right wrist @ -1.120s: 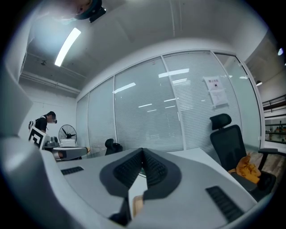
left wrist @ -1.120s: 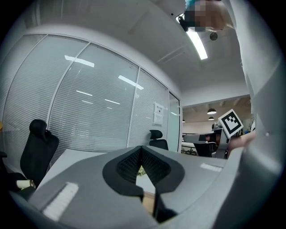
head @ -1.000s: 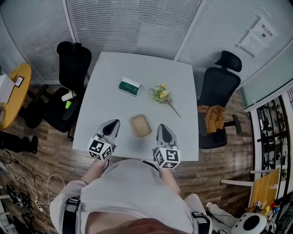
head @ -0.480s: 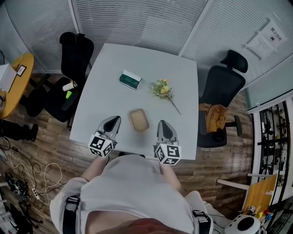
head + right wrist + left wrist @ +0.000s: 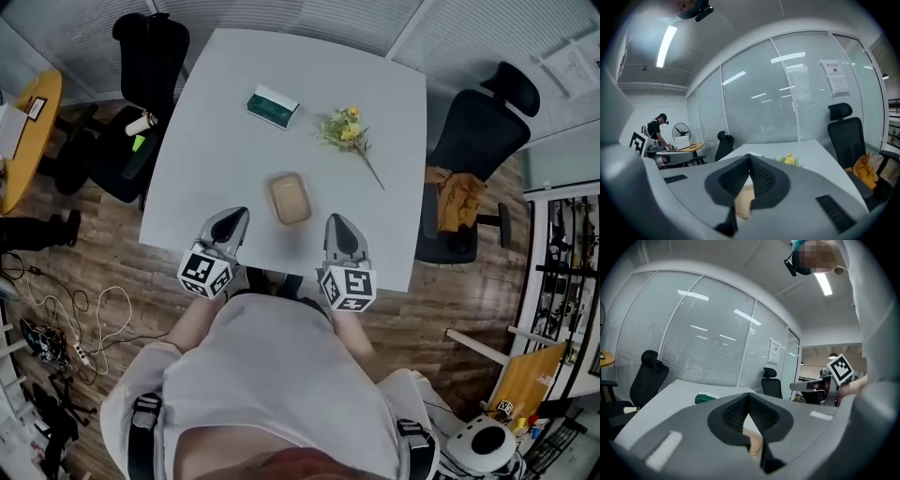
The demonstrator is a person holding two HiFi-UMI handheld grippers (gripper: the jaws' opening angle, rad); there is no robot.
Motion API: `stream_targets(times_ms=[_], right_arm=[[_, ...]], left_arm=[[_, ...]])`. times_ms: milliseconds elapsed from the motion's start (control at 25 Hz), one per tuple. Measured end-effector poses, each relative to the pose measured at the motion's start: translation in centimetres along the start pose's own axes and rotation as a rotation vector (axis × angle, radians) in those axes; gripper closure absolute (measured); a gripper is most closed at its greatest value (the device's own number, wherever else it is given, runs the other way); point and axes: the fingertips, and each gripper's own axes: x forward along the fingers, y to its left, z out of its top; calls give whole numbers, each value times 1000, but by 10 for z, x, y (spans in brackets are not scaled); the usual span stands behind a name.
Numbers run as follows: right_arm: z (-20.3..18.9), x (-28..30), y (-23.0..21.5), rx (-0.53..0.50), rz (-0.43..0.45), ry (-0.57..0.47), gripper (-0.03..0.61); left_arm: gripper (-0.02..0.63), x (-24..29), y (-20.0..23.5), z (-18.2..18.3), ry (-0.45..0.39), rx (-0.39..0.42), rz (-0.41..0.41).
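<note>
Between the left gripper (image 5: 234, 217) and right gripper (image 5: 337, 223), just past their tips, sits a tan tray (image 5: 289, 198); both jaws are pressed together, empty.

Tray (image 5: 289, 198), green box (image 5: 272, 106), flowers (image 5: 345, 128) lie on table (image 5: 216, 169).

Open table (image 5: 206, 178) flanks the tan tray (image 5: 289, 198); green box (image 5: 273, 106) and flowers (image 5: 344, 128) stand beyond it.

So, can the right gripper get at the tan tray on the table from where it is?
Probably yes. Only bare table lies between the right gripper and the tan tray, just ahead to its left; the flowers lie farther off. Its jaws are together, so they'd need opening first.
</note>
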Motion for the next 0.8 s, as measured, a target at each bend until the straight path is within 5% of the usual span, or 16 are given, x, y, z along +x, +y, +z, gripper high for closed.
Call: stream_targets(times_ms=[400, 800], right_arm=[[-46, 12, 9, 4, 49, 85, 571], [-62, 17, 12, 2, 70, 123, 569]], left_arm=[[603, -7, 1, -53, 90, -49, 30], [603, -2, -4, -62, 92, -62, 47]])
